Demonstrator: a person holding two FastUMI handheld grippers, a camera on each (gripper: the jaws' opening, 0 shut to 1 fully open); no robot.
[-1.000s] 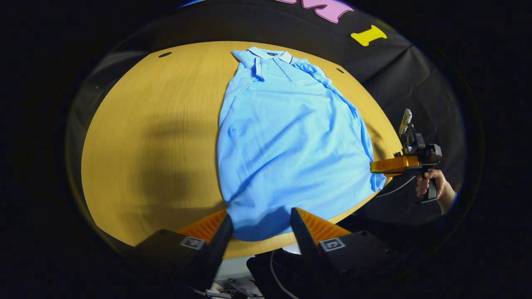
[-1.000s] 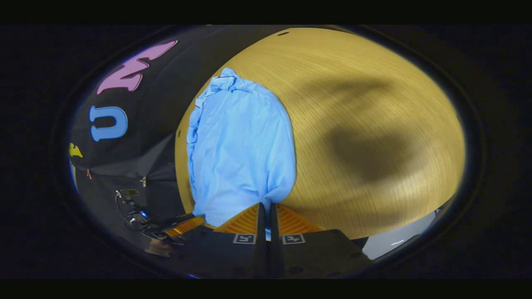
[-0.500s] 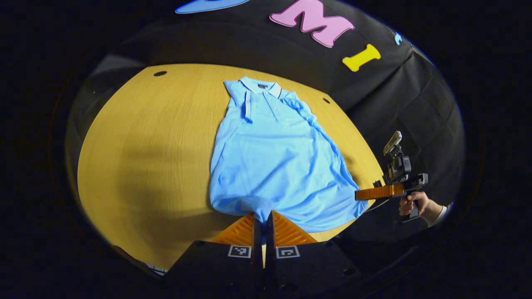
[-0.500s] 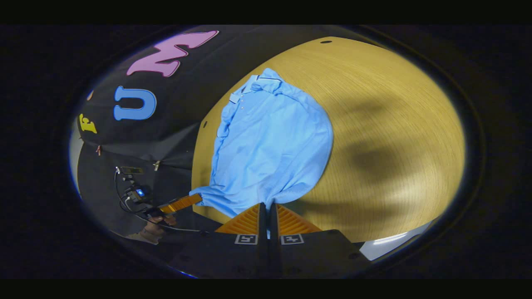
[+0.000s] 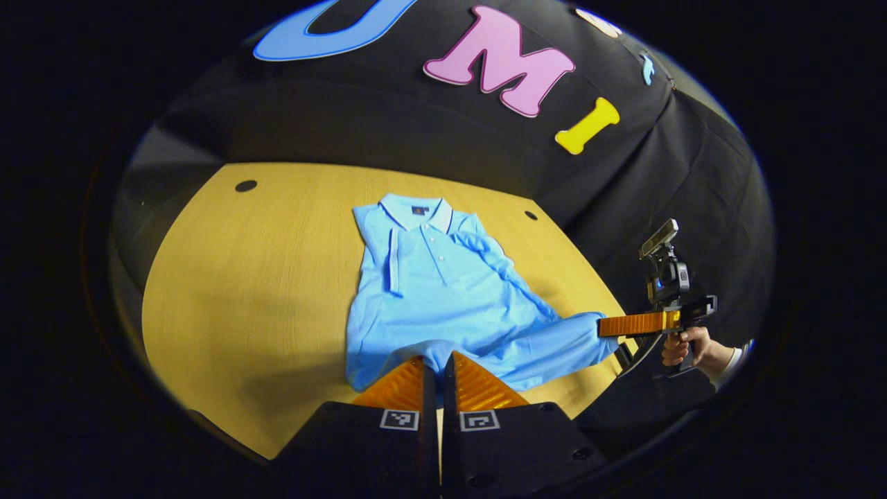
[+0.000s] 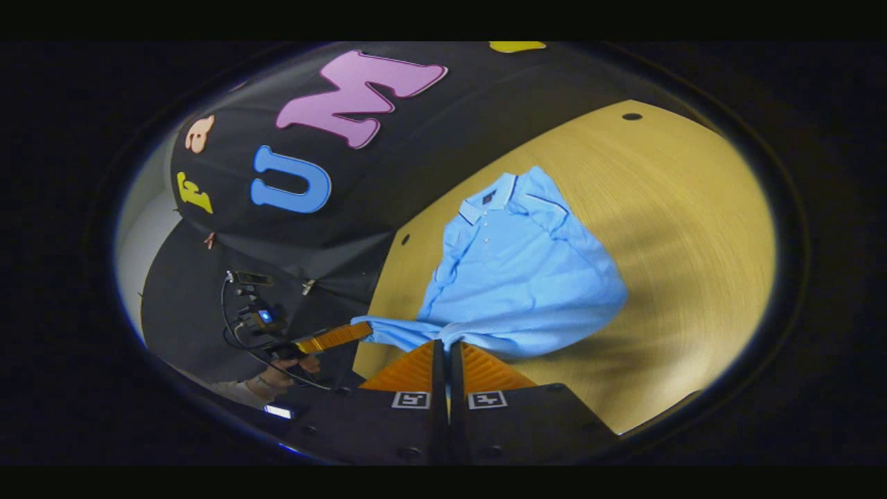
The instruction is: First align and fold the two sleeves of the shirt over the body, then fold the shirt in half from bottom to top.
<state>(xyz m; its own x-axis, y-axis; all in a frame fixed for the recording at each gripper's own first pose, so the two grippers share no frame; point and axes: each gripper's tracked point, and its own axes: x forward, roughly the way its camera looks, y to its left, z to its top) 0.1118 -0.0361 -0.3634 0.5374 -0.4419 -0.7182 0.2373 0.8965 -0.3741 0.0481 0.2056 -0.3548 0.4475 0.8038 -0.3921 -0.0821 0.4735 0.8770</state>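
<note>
Shirt [image 5: 443, 305] on wooden table [image 5: 263, 291], collar at far end, both sleeves already folded over body. Hem, flat at near table edge a second ago, now lifted and drawn toward collar. Judgement: final bottom-to-top fold under way, roughly early half. Left gripper [image 5: 435, 371] clamped on one hem corner; right gripper [image 6: 444, 355] clamped on other, also seen at table's side [image 5: 627, 324], hand [image 5: 686, 346] on its handle. No containers in scene.

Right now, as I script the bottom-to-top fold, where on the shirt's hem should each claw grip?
At the hem's two corners, approached from the near table edge. The shirt lies collar-away; left claw and right claw already pinch there, lifting the hem evenly.
</note>
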